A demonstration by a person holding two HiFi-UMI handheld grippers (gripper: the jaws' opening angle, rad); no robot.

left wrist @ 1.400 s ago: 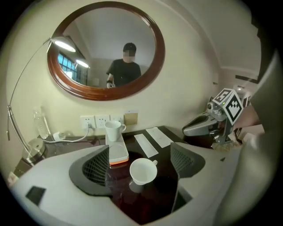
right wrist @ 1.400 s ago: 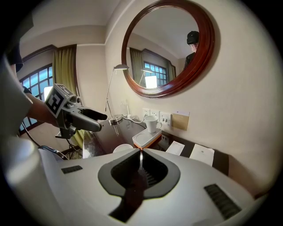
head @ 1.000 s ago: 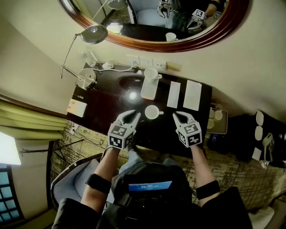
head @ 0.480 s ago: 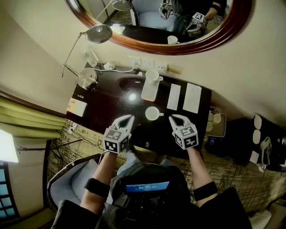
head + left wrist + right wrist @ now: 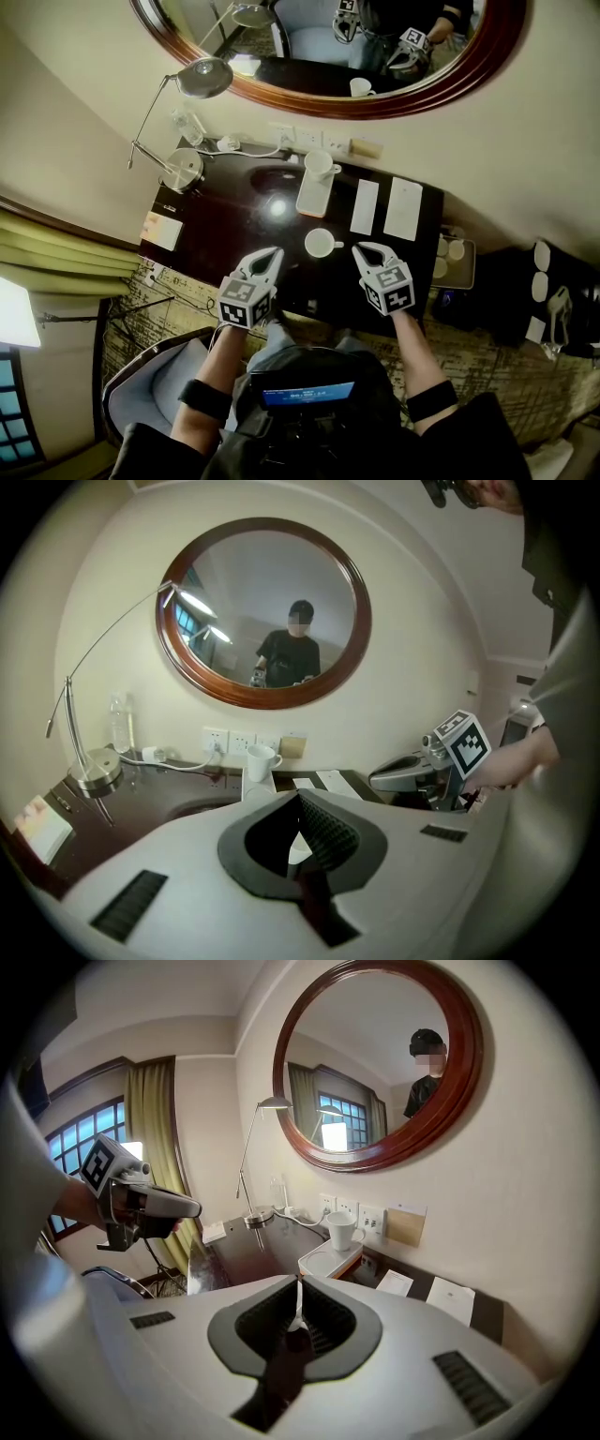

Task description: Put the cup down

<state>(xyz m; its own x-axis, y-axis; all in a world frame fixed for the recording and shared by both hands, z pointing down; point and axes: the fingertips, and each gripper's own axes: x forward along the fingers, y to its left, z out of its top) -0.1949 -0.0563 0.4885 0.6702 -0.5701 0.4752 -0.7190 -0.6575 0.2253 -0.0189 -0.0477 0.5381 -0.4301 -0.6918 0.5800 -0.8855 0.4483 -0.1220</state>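
I find the cup (image 5: pixel 322 243) upright on the desk (image 5: pixel 220 230), between my left gripper (image 5: pixel 274 253) and right gripper (image 5: pixel 361 251) and touched by neither, both pressed together on nothing, so I judge the set-down complete, nothing visibly outstanding.

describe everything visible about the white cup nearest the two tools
The white cup looks like glossy ceramic, with one small handle pointing toward the right tool. It stands upright, mouth up, on the dark desk, just short of the white tray and ahead of the left tool. Neither tool touches it.
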